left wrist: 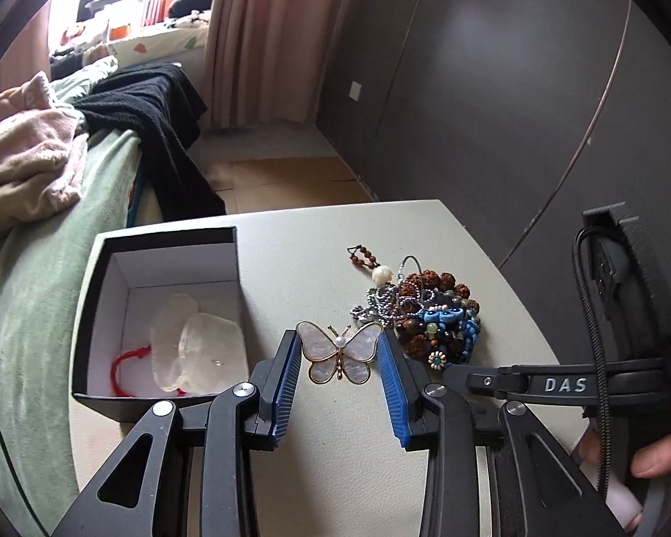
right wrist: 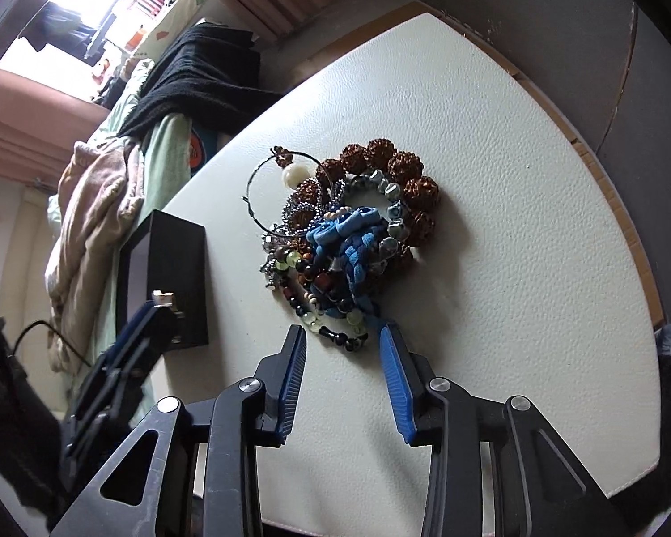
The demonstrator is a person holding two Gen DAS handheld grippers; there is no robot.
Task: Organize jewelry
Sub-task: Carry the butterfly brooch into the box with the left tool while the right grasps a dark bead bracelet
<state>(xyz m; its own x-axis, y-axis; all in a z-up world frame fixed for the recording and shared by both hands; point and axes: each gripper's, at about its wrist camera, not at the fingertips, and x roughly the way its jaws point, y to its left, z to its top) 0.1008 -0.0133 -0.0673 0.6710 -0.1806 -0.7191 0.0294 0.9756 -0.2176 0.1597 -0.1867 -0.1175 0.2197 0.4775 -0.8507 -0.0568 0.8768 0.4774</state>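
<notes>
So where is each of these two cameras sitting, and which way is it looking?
Left wrist view: on the left gripper, looking down past the butterfly brooch it grips to the black box; a hand shows.
Right wrist view: on the right gripper, open, looking down at the jewelry pile; no body part is clearly visible.
Shared: white table, pile, box, and each other's gripper.

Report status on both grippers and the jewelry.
Left gripper shut on butterfly brooch, beside open box. Right gripper open at jewelry pile. Nothing in the way.
</notes>
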